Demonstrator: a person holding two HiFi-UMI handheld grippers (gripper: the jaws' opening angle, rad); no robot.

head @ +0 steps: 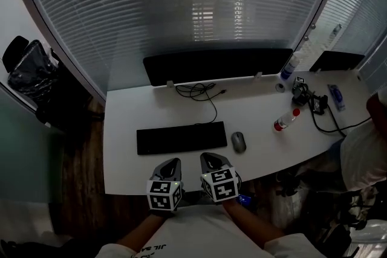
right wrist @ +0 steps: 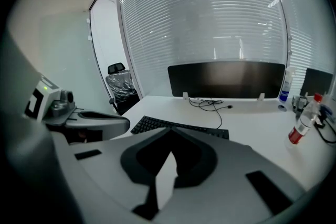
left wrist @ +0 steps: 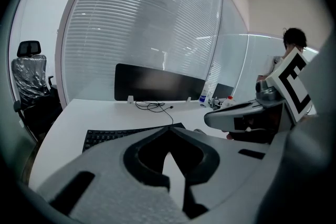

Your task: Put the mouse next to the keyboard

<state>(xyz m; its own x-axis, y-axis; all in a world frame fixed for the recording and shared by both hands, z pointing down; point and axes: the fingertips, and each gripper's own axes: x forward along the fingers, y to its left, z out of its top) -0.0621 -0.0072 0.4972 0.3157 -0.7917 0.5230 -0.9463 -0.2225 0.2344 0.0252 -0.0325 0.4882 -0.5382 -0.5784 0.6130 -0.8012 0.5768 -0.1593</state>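
Okay, both claws are side by side over the near edge of the white counter (head: 121, 130), close to the person's body and pointing forward and down. Left claw (head: 172, 162): jaws together, tips meeting, nothing between them. Right claw (head: 210, 158): jaws together too, empty.

The grey mouse (head: 238, 142) lies flat on the counter just beside the right end of the black keyboard (head: 181, 138), with a thin gap between them. From the right claw the mouse is ahead and a bit to the right, near but not touching. The left claw is further from it, with the keyboard's middle straight ahead of it.

Behind the keyboard a loose black cable (head: 202, 93) runs toward a long black panel (head: 217, 64) standing at the counter's far edge. A red-capped bottle (head: 285, 120) stands to the right, well apart from the mouse. A black chair (head: 27, 66) is off the counter's left side.
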